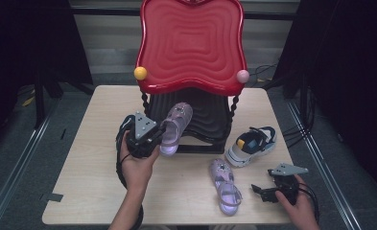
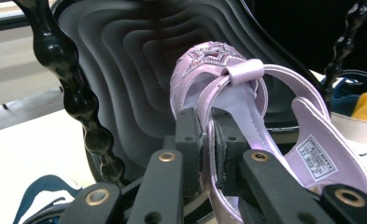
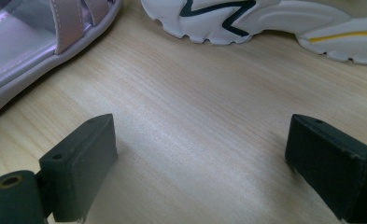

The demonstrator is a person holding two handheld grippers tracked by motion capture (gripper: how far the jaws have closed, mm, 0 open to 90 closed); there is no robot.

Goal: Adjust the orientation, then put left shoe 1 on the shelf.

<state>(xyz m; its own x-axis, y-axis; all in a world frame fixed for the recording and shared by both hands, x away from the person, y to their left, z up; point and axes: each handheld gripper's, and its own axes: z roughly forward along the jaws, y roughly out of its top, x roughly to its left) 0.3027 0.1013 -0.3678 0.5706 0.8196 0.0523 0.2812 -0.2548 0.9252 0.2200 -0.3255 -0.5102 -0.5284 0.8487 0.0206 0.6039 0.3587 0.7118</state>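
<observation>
My left hand-held gripper (image 1: 158, 135) is clamped on the side strap of a lilac sandal (image 1: 175, 128), and in the left gripper view both black pads (image 2: 189, 140) pinch that strap flat between them. The sandal is off the desk (image 1: 90, 143), toe pointing up and away toward the black lower shelf (image 1: 203, 115) of the two-tier rack, under its wavy red top shelf (image 1: 192, 43). Its jewelled toe band (image 2: 209, 56) sits right in front of the dark ribbed surface.

My right hand-held gripper (image 1: 264, 192) rests low near the desk's near right corner, jaws wide apart with only bare wood between them. The matching lilac sandal (image 1: 226, 187) lies flat just to its left, and a white, navy and yellow sneaker (image 1: 251, 145) sits beyond it by the rack's foot.
</observation>
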